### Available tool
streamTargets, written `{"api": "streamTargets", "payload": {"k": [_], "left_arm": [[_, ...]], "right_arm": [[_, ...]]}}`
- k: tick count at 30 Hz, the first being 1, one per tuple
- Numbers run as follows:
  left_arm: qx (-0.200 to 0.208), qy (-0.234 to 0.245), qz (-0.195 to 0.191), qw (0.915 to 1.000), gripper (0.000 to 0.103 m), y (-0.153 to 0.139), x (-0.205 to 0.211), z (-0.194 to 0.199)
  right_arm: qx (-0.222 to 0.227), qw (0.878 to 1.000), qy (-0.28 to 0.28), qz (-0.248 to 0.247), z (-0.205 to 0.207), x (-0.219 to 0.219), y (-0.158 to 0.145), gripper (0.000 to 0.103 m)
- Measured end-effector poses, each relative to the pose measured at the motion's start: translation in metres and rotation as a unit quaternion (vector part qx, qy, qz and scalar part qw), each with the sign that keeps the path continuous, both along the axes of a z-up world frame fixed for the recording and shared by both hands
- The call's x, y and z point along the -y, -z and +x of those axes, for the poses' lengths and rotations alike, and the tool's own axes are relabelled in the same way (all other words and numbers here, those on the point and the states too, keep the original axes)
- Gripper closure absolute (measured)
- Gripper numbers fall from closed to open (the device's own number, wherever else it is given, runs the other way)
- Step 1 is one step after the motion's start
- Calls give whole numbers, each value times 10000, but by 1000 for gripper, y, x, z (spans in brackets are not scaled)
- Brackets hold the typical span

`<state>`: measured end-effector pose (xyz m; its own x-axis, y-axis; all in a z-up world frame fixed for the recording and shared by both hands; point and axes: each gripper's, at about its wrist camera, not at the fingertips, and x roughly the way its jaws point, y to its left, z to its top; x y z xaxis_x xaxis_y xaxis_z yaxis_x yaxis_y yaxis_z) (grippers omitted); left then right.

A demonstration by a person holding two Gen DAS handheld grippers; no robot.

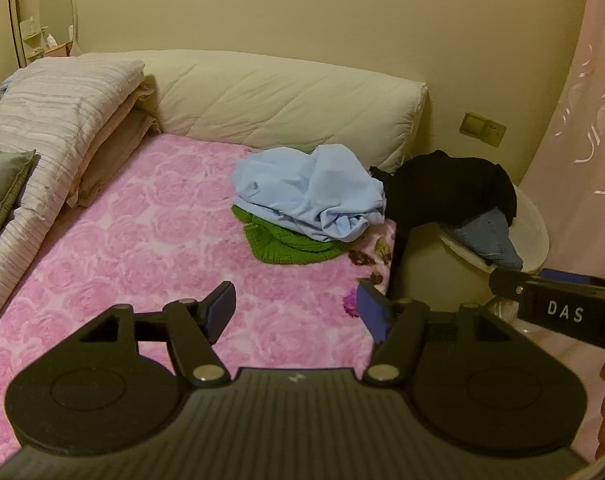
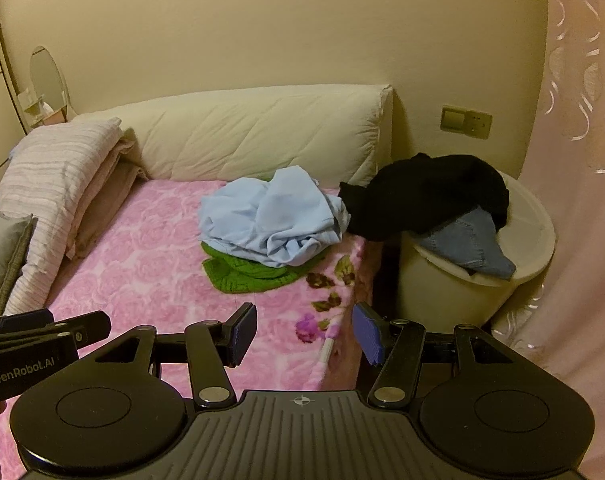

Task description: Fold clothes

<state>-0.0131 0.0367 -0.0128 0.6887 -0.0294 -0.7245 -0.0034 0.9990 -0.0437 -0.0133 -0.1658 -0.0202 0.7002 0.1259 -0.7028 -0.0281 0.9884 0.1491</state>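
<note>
A: Clothes first. Where are they?

B: Crumpled light blue garment [image 1: 308, 192] sits on the pink rose-print bedspread [image 1: 142, 248], near the bed's right edge. It lies on top of a green knitted piece [image 1: 286, 246], which sticks out from under it toward us.

A: Anything else to fold?

B: Black garment [image 1: 446, 188] is draped over the rim of a cream laundry bin [image 2: 454, 292] just beside the bed. One end reaches to the mattress corner next to the blue one; can't tell if they touch. Blue denim [image 2: 468, 246] pokes out from under the black, hanging over the bin's rim.

A: Left gripper?

B: Left gripper [image 1: 296, 310] has its jaws apart, nothing between them, hanging over bare bedspread, well short of the pile. Angled downward.

A: Right one?

B: Right gripper [image 2: 304, 334] is also spread wide and empty, over the bed's right edge, near the flower print at the corner. Blue pads [image 2: 368, 334] are clear of any cloth.

A: Background?

B: Cream quilted headboard cushion [image 1: 278, 100] against the wall, folded striped bedding [image 1: 58, 120] stacked on the left, pink curtain [image 2: 582, 160] on the right, wall socket [image 2: 466, 121] above the bin.
</note>
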Motion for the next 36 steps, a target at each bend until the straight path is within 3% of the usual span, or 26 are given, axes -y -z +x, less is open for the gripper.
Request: {"api": "streamTargets", "payload": {"k": [36], "left_arm": [[-109, -29, -168, 9998, 37, 10, -15, 14]], "right_arm": [[-64, 9997, -12, -222, 11, -17, 2, 46]]}}
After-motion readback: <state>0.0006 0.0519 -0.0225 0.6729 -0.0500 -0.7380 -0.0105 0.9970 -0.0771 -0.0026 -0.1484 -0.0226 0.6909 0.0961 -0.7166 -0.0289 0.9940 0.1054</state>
